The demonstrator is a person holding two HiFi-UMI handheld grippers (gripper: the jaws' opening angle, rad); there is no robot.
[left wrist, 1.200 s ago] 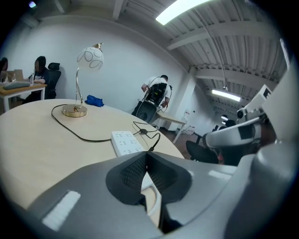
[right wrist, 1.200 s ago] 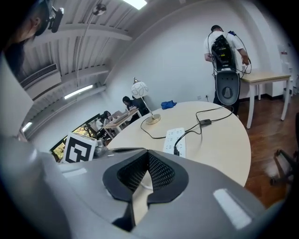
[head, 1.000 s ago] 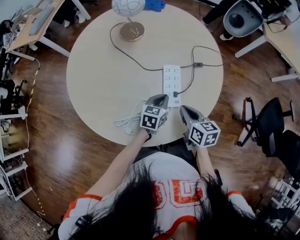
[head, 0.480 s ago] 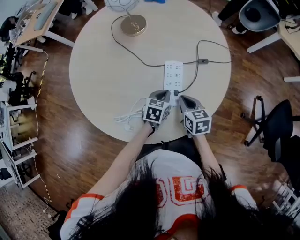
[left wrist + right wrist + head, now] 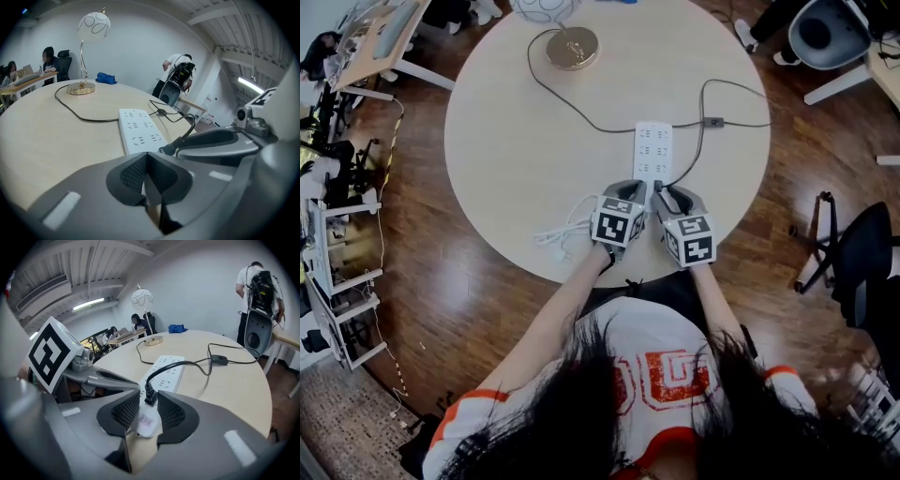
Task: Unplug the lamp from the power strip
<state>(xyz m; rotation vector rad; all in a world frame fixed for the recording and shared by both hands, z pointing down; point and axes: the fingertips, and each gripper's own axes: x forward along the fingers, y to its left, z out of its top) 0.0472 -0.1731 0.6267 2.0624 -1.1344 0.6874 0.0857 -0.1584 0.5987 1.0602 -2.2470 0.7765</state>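
Right gripper view: right gripper [image 5: 149, 409], fingers opening, astride black plug [image 5: 150, 394]; pads not pressing it. Plug sits in near end of white strip [image 5: 165, 372].

Left gripper [image 5: 147, 174]: fingers together, empty, just short of strip.

Lamp [image 5: 566, 45]: far desk edge, cord [image 5: 581, 112] slack.

Likely risks:
1. Strip, unpinned, lifts with plug on the pull.
2. Fingers close high on the cable, straining it.

Surface: round pale desk [image 5: 506, 169].

Room: dark wood floor [image 5: 412, 281], chairs [image 5: 825, 33], 1 person [image 5: 255, 275] standing.
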